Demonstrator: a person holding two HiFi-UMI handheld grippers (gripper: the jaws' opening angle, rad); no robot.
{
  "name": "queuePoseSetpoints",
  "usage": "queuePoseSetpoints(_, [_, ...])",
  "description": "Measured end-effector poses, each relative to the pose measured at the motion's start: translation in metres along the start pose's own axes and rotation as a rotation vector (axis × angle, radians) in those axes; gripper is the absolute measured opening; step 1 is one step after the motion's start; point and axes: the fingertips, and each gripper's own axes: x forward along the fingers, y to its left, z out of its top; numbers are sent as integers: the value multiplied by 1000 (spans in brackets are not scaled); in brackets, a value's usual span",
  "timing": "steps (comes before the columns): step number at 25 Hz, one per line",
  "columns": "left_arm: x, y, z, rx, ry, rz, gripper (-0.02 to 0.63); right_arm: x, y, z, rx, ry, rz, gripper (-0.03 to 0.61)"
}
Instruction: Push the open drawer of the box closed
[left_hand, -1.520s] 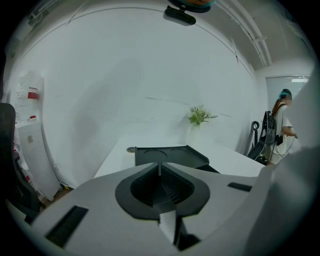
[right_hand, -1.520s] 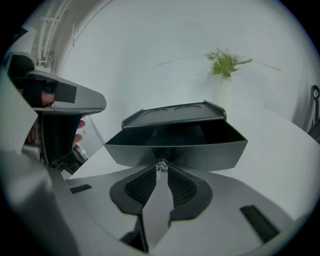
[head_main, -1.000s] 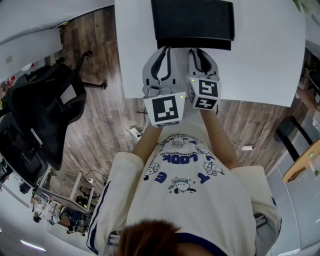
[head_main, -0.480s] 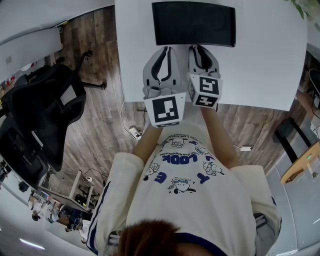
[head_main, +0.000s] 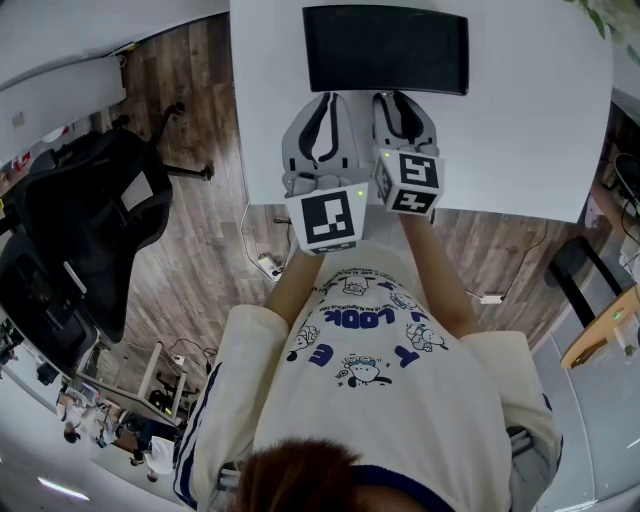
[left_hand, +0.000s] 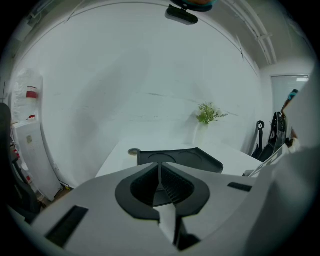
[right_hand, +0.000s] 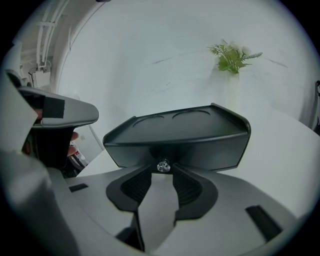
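The black box (head_main: 386, 48) stands on the white table (head_main: 530, 130), its front face flush, with no drawer sticking out. My right gripper (head_main: 398, 97) is at the front face; in the right gripper view the small shiny drawer knob (right_hand: 163, 166) sits just at the tips of my right gripper (right_hand: 162, 172). Its jaws are opening and the pads stand apart from the knob. My left gripper (head_main: 325, 98) is beside it on the left, jaws shut with nothing between them (left_hand: 160, 167); the box (left_hand: 185, 157) lies ahead and slightly to its right.
A small green plant (right_hand: 232, 55) in a white vase stands at the table's far side. A small round disc (left_hand: 133, 151) lies left of the box. A black office chair (head_main: 90, 220) stands on the wooden floor to my left, below the table edge.
A second ago the drawer front stuck out from the box toward me; now it is pushed in flush. Both grippers stay at the box front, barely moved.
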Motion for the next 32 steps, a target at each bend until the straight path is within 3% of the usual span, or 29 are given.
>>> queuePoseSetpoints(2, [-2,0,3,3,-10,0,26,-2,2,1,3,2,9,178])
queuePoseSetpoints(10, [-16,-4,25,3,-68,8,26,-37,4,28,5,-93,-16,178])
queuePoseSetpoints(17, [-38,-7,55,26,-137,6,26,-101,21,101,-60,-336,-22,57])
queuePoseSetpoints(23, [-56,-9,88,39,-220,7,27,-132,31,139,-121,-453,-35,48])
queuePoseSetpoints(32, [-82,-13,119,78,-307,6,27,-160,43,163,-145,-539,-31,46])
